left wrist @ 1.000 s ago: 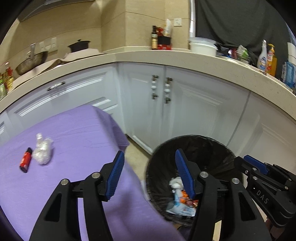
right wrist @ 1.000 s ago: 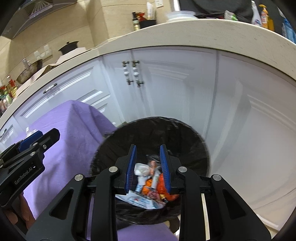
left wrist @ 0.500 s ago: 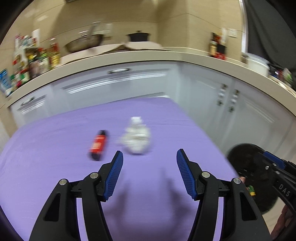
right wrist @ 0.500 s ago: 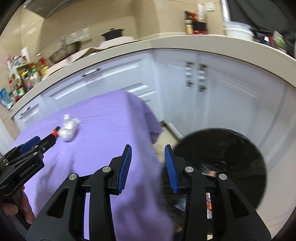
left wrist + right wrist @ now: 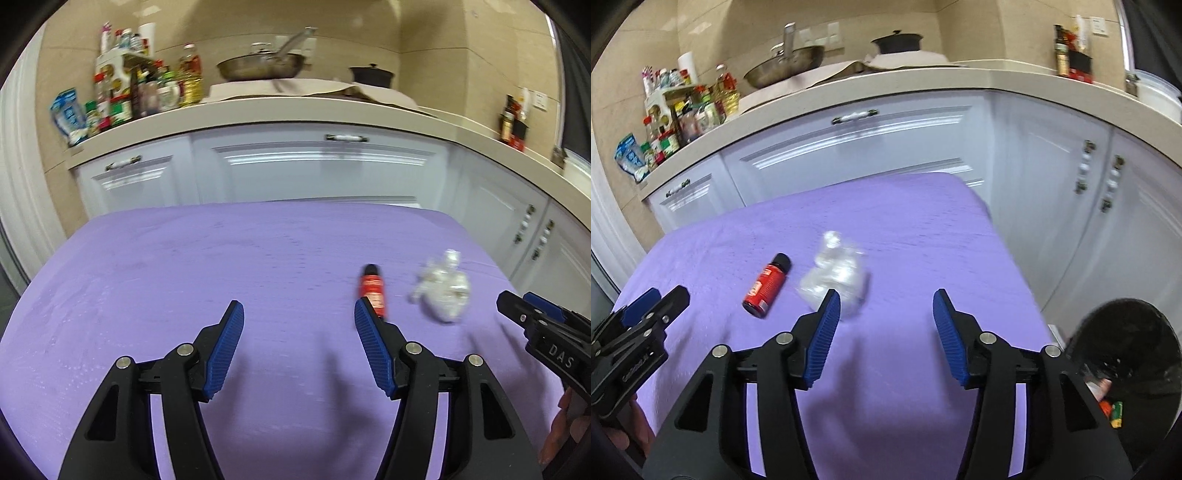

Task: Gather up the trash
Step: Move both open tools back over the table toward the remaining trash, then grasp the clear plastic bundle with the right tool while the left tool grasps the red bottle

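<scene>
Lying just beyond both empty, parted claws: red bottle (image 5: 767,286), crumpled plastic (image 5: 834,280).

— What sort of room is it?

— A kitchen. Beige tiled walls (image 5: 424,44), with a pale stone counter (image 5: 923,79) that bends round a corner.

— And under the counter?

— White panelled cabinets (image 5: 317,173) with small dark handles; the doors on the right have paired pulls.

— Anything standing on the counter?

— At the left, a crowded cluster of bottles and jars (image 5: 147,92). Further along, a steel pan (image 5: 258,68) and a dark lidded pot (image 5: 371,74) on a pale sheet. Near the corner, a couple of dark bottles (image 5: 1067,55) by a wall socket.

— And in front?

— A tabletop (image 5: 221,266) under a purple cloth, lit evenly from above.
</scene>
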Demonstrator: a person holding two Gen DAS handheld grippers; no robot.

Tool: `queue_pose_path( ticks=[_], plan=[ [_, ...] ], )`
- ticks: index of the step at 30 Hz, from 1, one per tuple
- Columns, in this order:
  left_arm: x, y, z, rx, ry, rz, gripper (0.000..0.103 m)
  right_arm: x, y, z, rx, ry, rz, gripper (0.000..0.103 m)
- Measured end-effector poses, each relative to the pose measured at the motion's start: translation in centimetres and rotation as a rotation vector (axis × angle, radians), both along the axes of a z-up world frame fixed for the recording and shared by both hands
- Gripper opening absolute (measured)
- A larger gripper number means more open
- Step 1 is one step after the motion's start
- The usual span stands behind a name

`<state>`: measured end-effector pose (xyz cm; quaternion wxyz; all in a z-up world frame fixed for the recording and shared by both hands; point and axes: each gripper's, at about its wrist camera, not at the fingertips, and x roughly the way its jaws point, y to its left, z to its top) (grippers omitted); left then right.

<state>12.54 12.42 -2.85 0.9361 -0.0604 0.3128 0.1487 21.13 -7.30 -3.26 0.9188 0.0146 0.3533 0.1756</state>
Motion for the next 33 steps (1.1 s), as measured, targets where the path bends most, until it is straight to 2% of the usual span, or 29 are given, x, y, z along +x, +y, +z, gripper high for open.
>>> queue_pose_path(
  ticks=[7, 13, 15, 16, 26, 33],
  plan=[
    [0.2, 2.2, -0.5, -0.028, 0.007, 0.031, 0.065, 2.3, 4.1, -1.0, -0.035, 0.03, 0.04, 0.062],
    [1.1, 2.0, -0.8, -0.05, 0.015, 0.003, 0.067, 4.3, 5.6, -2.0, -0.062, 0.071, 0.054, 0.062],
    [1.4, 1.7, -0.9, -0.053, 0.018, -0.011, 0.068, 4.7, 5.7, -2.4, -0.069, 0.09, 0.062, 0.057],
    [1.6, 1.4, -1.0, -0.054, 0.019, -0.019, 0.068, 4.7, 5.7, -2.6, -0.068, 0.096, 0.063, 0.05],
    [3.4, -1.6, -1.4, -0.046, 0.049, -0.089, 0.069, 4.3, 2.1, -2.2, -0.039, 0.089, 0.017, 0.049],
    [5.4, -3.7, -2.5, -0.019, 0.098, -0.127, 0.067, 3.9, -0.5, -2.2, -0.008, 0.09, -0.006, 0.049]
  ],
)
